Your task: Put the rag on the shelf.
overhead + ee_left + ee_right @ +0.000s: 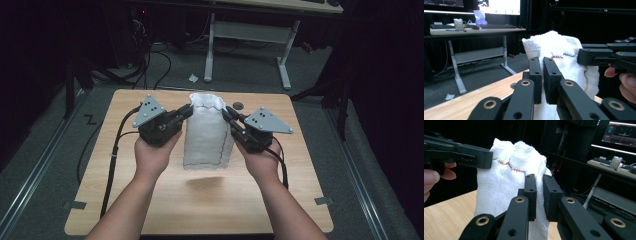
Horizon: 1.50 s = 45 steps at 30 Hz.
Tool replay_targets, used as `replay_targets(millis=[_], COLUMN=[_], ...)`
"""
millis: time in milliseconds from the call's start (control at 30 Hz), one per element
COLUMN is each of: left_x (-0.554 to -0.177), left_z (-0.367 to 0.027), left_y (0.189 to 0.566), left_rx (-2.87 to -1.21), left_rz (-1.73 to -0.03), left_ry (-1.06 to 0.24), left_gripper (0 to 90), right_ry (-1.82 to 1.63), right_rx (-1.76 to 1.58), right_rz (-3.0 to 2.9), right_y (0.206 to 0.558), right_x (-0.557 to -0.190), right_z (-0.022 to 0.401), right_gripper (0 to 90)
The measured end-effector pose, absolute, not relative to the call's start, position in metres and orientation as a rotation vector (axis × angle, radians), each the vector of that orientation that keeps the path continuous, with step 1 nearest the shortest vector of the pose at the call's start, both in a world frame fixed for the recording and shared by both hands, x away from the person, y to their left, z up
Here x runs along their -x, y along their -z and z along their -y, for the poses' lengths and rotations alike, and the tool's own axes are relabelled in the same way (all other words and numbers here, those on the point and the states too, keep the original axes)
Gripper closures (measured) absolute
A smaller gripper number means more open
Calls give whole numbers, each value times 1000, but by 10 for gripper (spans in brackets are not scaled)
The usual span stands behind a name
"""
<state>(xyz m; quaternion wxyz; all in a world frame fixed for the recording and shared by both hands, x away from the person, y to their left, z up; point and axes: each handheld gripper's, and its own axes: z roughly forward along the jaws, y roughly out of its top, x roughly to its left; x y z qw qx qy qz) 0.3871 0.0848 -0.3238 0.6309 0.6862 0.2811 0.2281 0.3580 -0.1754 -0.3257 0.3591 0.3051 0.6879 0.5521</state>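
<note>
A white cloth with coloured stitching hangs folded above the wooden table, its lower edge off the surface. My left gripper is shut on the cloth's upper left edge and my right gripper is shut on its upper right edge. In the left gripper view the jaws pinch the cloth, with the right gripper clamped farther along. In the right gripper view the jaws hold the cloth, and the left gripper grips its far corner.
A small dark round object lies near the table's far edge. Beyond it, a white-legged desk stands on the grey floor, with a paper scrap nearby. Keyboards and monitors sit on the desk.
</note>
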Motion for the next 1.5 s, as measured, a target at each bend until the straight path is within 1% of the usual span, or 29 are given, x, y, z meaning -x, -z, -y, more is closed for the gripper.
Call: replay_targets(millis=[200,467,600,700,933,1100,1400,1500], left_x=[-399,-420,-430,-438,-447,-460,-492,-512], left_z=[-80,-76,-75,-72,-67,-64,-59,-58], left_y=[309,290,285,285,290,296,307,317], left_rx=[-1578,-1547,-1544,-1540,-1553,-1557,-1556,-1580], left_rz=[-626,-633,-641,-645,-654,-677,-723,-773], left_ry=[-564,-580,-597,-580,-574,-566,-544,-525], left_gripper=[862,861,861,861,861,861,860,859], right_ry=[-1412,-1429,-1440,-1440,-1442,-1454,-1475,-1433], right_rx=[-785,-793,-806,-817,-841,-870,-936,-965], right_rz=[-1752,-1717,-1703,-1696,-1693,-1704,-1728,-1763], right_y=[310,291,286,284,286,296,305,312], right_x=[-368,-387,-399,-406,-417,-431,-462,-481], right_z=[177,178,179,180,185,187,192,191], right_gripper=[826,825,825,825,825,825,824,823])
